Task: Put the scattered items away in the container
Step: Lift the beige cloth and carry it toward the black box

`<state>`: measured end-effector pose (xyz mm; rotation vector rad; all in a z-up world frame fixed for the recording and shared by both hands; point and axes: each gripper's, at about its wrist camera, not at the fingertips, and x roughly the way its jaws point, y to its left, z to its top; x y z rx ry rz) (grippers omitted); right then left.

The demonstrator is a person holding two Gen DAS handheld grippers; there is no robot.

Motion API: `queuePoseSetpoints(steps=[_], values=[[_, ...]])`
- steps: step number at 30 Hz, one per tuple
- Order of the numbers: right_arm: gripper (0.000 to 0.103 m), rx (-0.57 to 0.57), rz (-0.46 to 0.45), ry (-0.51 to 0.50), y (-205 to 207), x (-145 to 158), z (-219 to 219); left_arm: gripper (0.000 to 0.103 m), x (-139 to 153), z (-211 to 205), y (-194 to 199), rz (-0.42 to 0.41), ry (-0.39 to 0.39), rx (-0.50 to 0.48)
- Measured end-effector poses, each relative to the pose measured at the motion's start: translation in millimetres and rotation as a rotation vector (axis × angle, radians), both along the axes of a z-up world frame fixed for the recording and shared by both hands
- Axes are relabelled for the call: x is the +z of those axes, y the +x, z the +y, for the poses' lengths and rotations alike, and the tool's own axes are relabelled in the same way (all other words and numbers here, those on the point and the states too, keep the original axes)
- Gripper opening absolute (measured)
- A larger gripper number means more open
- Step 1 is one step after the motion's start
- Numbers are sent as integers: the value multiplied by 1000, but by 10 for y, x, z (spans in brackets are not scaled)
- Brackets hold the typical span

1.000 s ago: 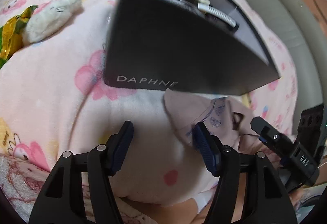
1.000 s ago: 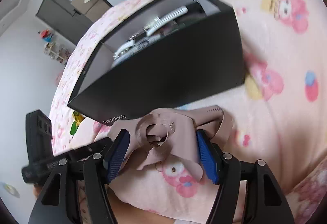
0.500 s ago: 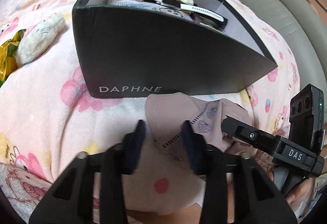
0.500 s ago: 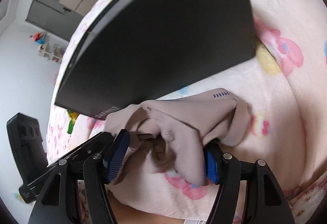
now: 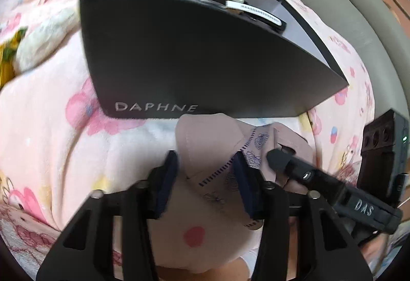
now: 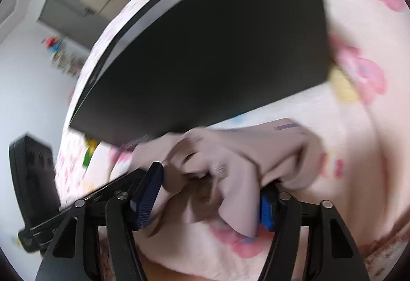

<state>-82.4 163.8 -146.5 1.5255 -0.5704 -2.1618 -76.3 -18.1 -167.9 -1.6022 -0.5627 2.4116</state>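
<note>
A beige cloth (image 5: 207, 142) with a small blue print lies on the pink blanket just in front of the black DAPHNE box (image 5: 194, 60). My left gripper (image 5: 206, 173) straddles its left part, jaws partly closed with the pads against the fabric. My right gripper (image 6: 212, 194) straddles the bunched right part of the cloth (image 6: 230, 155), jaws wide, fabric draped over the right pad. The box (image 6: 205, 50) holds white watches (image 5: 246, 8) and other items. The right gripper's finger shows in the left wrist view (image 5: 302, 173).
A white plush toy (image 5: 43, 42) and a yellow-green wrapper (image 5: 7, 60) lie left of the box on the pink cartoon blanket (image 5: 51, 127). A grey padded headboard (image 5: 358, 24) runs along the right. A room with a cabinet (image 6: 84, 12) lies beyond the bed.
My left gripper moved right onto the cloth and narrowed its jaws around it. My right gripper dropped lower and closer, so the cloth now fills its jaws.
</note>
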Motion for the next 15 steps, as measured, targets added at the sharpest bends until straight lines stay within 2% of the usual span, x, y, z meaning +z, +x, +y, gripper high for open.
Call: queuePoseSetpoints(steps=[1, 2, 3, 7, 9, 11, 13, 14, 15], values=[[27, 29, -4, -19, 14, 2, -33, 28, 28, 21, 13, 19, -17, -9], [18, 46, -3, -31, 28, 7, -57, 20, 58, 23, 31, 38, -22, -11], [15, 53, 16, -38, 64, 57, -53, 15, 89, 12, 54, 57, -1, -17], [14, 32, 117, -33, 171, 282, 77, 13, 220, -71, 160, 135, 72, -10], [14, 14, 116, -11, 176, 305, 145, 13, 253, -107, 183, 151, 86, 0], [14, -7, 73, -13, 153, 240, 184, 13, 239, -138, 176, 137, 88, 19], [17, -32, 37, -14, 135, 195, 241, 18, 194, -187, 151, 101, 86, 40], [25, -51, 29, -9, 128, 182, 268, 32, 171, -202, 133, 75, 82, 45], [38, -72, 23, -5, 123, 169, 290, 46, 118, -199, 102, 39, 87, 48]])
